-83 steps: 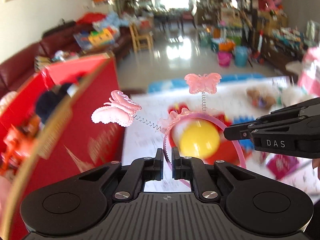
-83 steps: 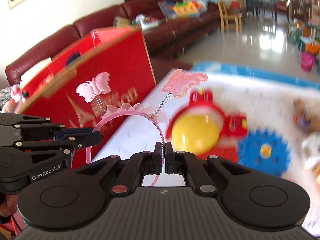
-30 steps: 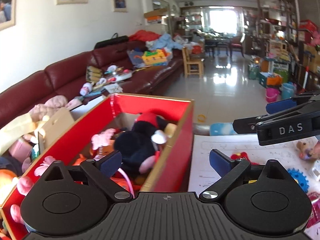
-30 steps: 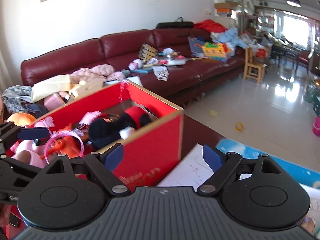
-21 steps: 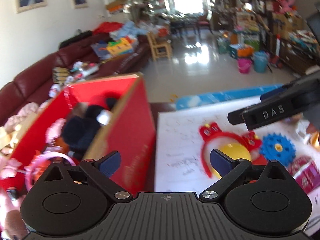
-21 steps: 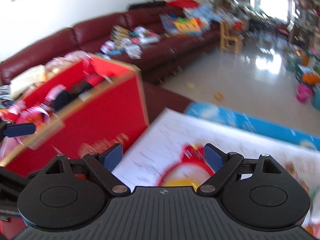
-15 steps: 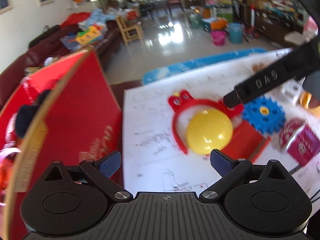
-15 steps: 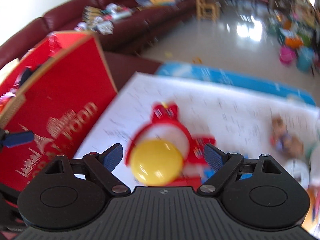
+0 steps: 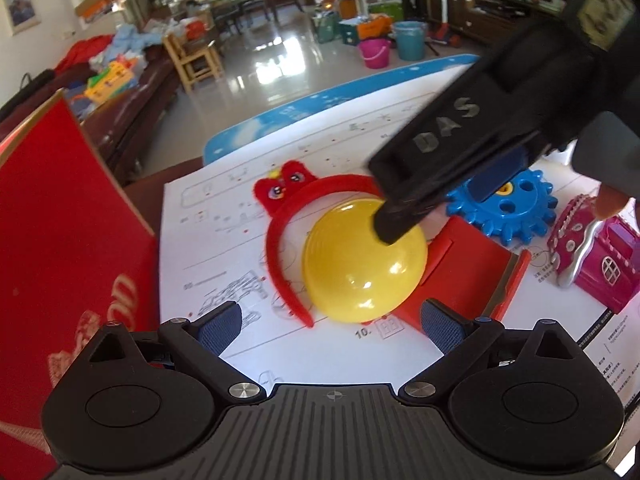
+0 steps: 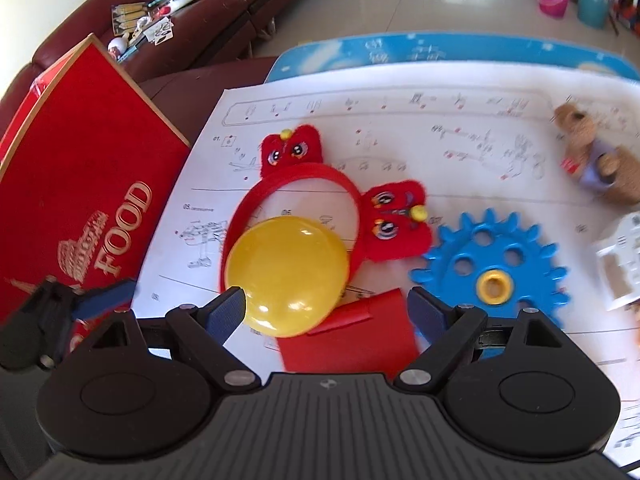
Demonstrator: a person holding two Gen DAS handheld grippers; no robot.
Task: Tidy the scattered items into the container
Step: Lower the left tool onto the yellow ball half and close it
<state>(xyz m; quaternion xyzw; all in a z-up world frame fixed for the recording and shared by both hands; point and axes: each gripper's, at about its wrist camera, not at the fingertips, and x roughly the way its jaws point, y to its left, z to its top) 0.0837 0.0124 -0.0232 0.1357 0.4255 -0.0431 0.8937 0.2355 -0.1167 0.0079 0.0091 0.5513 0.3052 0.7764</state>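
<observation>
A yellow dome [image 9: 362, 260] lies on a white printed sheet [image 9: 224, 216], partly inside a red plush headband [image 9: 288, 216]. My left gripper [image 9: 330, 320] is open just short of the dome, with nothing between its blue pads. My right gripper [image 10: 326, 312] is also open, with the yellow dome [image 10: 286, 276] close in front of its left finger. In the left wrist view the right gripper [image 9: 460, 152] reaches in from the upper right, and one black fingertip overlaps the dome. The red box [image 10: 80, 200] stands to the left, and its inside is out of sight.
A blue gear [image 10: 492, 260], a flat red card [image 10: 352, 336], a small teddy bear [image 10: 596, 152] and a white toy [image 10: 624, 264] lie on the sheet. A pink toy house [image 9: 592, 252] sits at the right. My left gripper [image 10: 60, 312] shows beside the box.
Both grippers have swung away from the red box and dropped toward the sheet, closing in on the yellow dome. Both have stayed open. The pink butterfly headband was left in the box.
</observation>
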